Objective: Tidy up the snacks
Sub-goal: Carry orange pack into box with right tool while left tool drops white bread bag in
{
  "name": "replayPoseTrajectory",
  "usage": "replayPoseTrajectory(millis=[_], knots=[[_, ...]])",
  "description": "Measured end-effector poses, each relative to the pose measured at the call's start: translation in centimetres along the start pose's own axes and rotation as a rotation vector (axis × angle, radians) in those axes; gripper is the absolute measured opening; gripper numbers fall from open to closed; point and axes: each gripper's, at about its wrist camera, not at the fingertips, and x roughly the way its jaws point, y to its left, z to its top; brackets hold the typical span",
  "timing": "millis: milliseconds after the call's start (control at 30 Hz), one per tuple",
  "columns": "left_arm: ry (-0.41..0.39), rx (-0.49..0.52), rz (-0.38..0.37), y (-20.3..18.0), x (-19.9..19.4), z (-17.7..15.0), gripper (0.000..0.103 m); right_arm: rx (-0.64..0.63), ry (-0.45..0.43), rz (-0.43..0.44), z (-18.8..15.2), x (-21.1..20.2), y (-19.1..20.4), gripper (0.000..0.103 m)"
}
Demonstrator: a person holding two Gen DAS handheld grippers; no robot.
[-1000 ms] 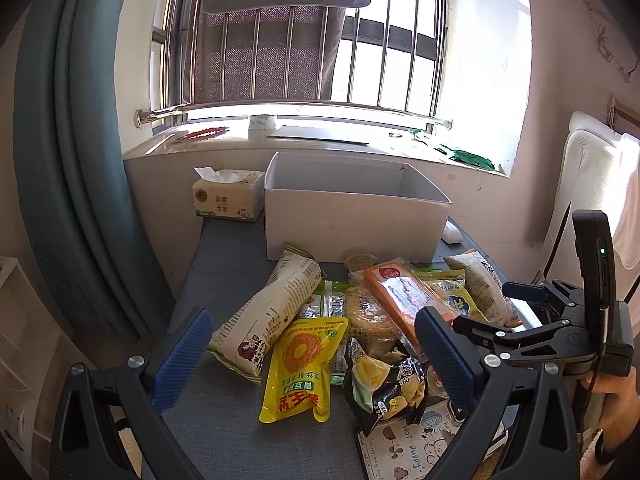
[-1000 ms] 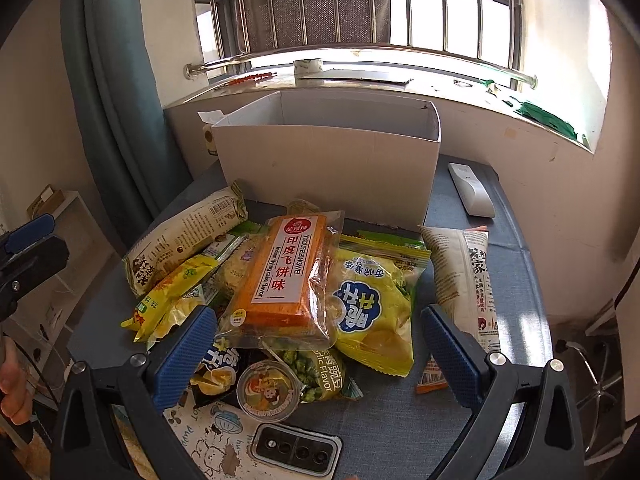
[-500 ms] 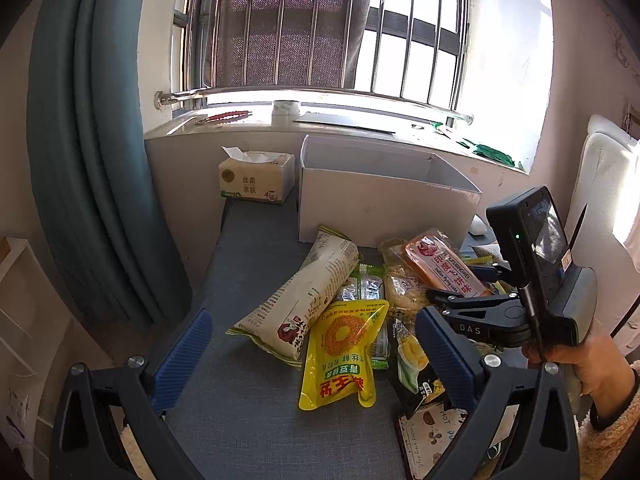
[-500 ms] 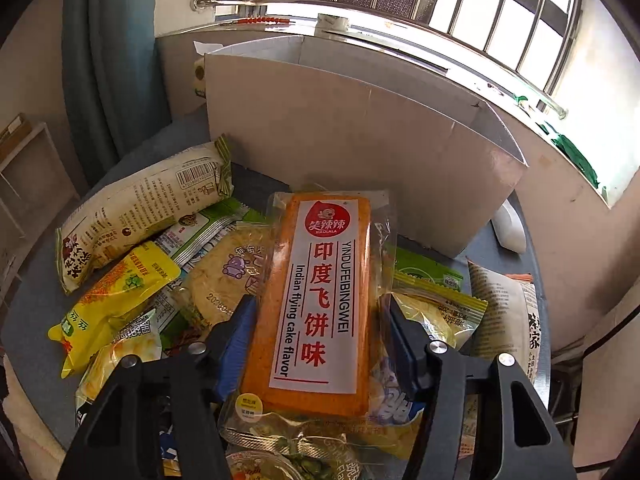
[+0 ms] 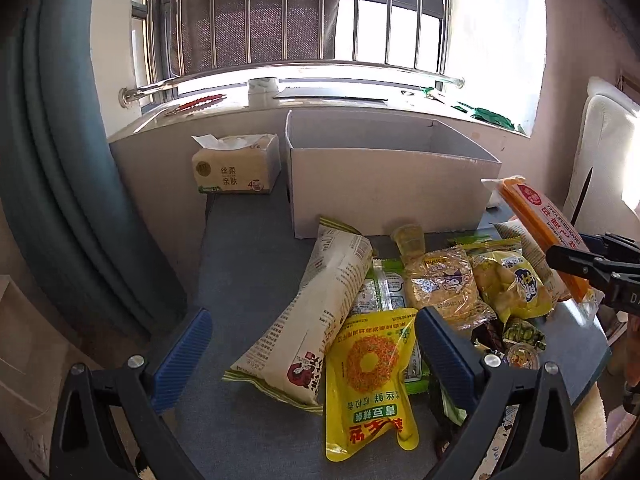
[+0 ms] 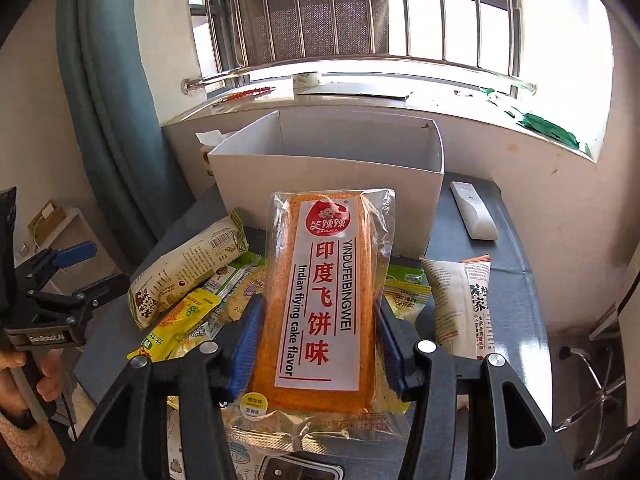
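My right gripper (image 6: 318,344) is shut on the orange Indian flying cake packet (image 6: 324,300) and holds it above the snack pile, in front of the white cardboard box (image 6: 332,176). The packet also shows in the left wrist view (image 5: 540,224), raised at the right. My left gripper (image 5: 312,352) is open and empty over the near edge of the grey table (image 5: 248,264). Between its fingers lie a long cream packet (image 5: 316,312) and a yellow pouch (image 5: 368,380). The box (image 5: 384,188) is open at the top.
A tissue pack (image 5: 236,164) stands left of the box. More snack packets (image 5: 508,284) lie on the table's right side. A white remote (image 6: 472,212) lies right of the box. A teal curtain (image 5: 60,160) hangs at the left, a windowsill behind.
My right gripper closed on the orange cake packet and lifted it off the pile toward the box. My left gripper pulled back and left a little, staying open.
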Motion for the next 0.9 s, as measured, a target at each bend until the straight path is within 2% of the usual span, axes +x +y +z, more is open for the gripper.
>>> replayPoseTrajectory(millis=[133,300,333,367,400,433,533,633,767,900], knots=[[0.141,0.055,-0.098,0.2,5.0,1.5,0.103,0.068,-0.033,0.006,-1.1,-1.8,-1.7,0.057],[0.255,0.084,-0.101,0.9,10.0,2.1,0.101,0.091,-0.045,0.031,-2.2,-2.5,-2.6,0.057],[0.276,0.081,-0.119,1.0,10.6,2.1,0.092,0.095,-0.042,0.031,-2.4,-2.5,-2.7,0.057],[0.293,0.073,-0.134,1.1,11.0,2.0,0.066,0.1,-0.04,0.028,-2.4,-2.5,-2.9,0.057],[0.307,0.065,-0.14,1.2,11.2,1.9,0.051,0.102,-0.037,0.029,-2.5,-2.4,-3.1,0.057],[0.308,0.059,-0.126,1.2,11.1,1.7,0.041,0.106,-0.037,0.03,-2.5,-2.4,-3.3,0.057],[0.256,0.063,-0.103,0.9,9.2,1.8,0.038,0.113,-0.05,0.047,-2.6,-2.2,-3.7,0.057],[0.184,-0.002,-0.114,1.7,6.6,2.3,0.038,0.12,-0.046,0.054,-2.8,-1.6,-3.9,0.057],[0.068,-0.112,-0.169,2.9,3.3,4.2,0.038,0.129,-0.067,0.064,-1.9,-1.3,-4.1,0.057],[-0.047,-0.156,-0.222,3.2,0.9,7.6,0.038,0.15,-0.101,0.081,1.1,-1.0,-4.6,0.057]])
